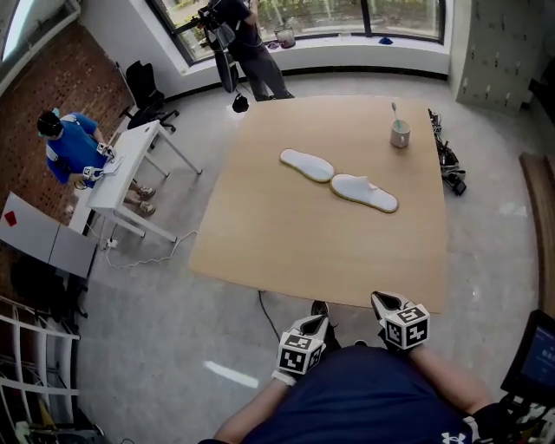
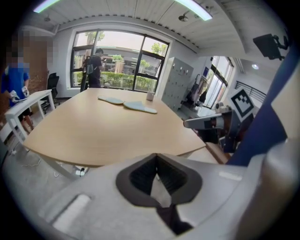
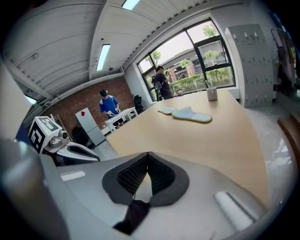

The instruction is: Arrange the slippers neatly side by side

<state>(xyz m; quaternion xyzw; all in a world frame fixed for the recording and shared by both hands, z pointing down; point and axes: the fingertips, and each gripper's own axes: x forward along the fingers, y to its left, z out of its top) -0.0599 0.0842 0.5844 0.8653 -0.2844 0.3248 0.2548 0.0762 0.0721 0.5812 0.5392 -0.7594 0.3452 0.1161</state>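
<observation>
With left gripper and right gripper clenched empty at the table's 6 o'clock edge, arriving unopened could shove the slippers askew.

on the far half of the worktop the left slipper and the right slipper lie end to end in a slanting line. the left one is farther back, the right one nearer, and their ends meet or nearly meet. a cup stands behind and to the right of them, near the far right corner, apart from both. the left gripper and right gripper sit side by side at the near edge, well apart from the slippers. left of the worktop stands a small desk, with a seated person on its far left side. a standing person is behind the worktop, by the window.
</observation>
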